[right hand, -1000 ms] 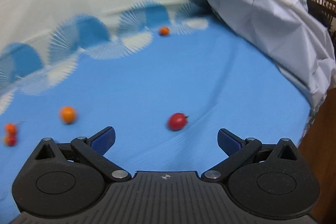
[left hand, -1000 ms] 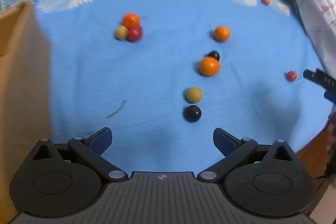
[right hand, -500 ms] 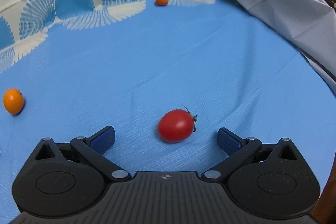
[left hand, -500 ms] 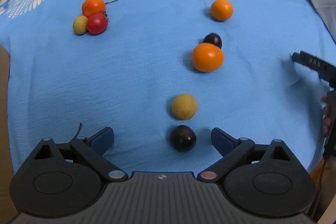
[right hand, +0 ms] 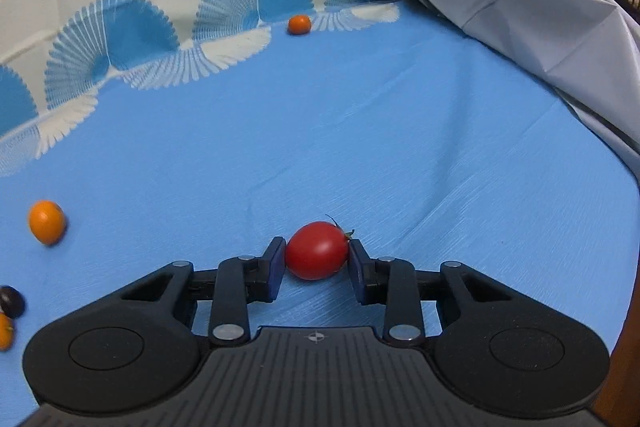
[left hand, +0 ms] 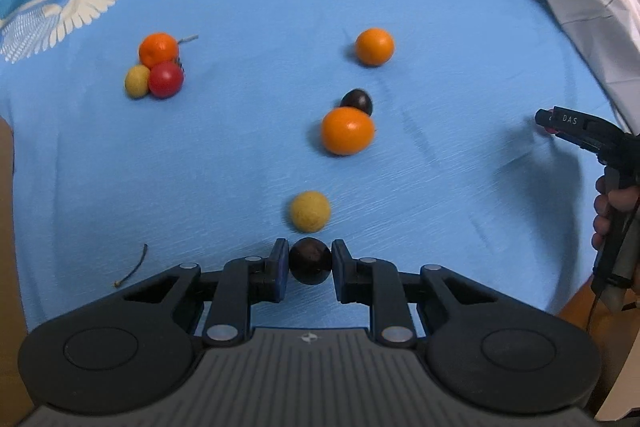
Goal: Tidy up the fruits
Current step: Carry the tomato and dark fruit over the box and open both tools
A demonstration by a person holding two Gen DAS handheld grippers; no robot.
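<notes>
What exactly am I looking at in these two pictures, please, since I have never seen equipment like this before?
There is no robot here. A person holds a two-finger gripper in each hand, and each gripper carries a wide-angle camera that looks forward along its fingers, so the black shapes at the bottom of each picture are the gripper itself.

The left camera shows the left gripper shut on a dark plum. On the blue cloth beyond lie a yellow fruit, oranges, another dark plum and a small cluster of three fruits. At the right edge you can see the person's hand with the other gripper.

The right camera shows the right gripper with its jaws closing; its pads already touch both sides of a red tomato, which rests on the same cloth.
</notes>
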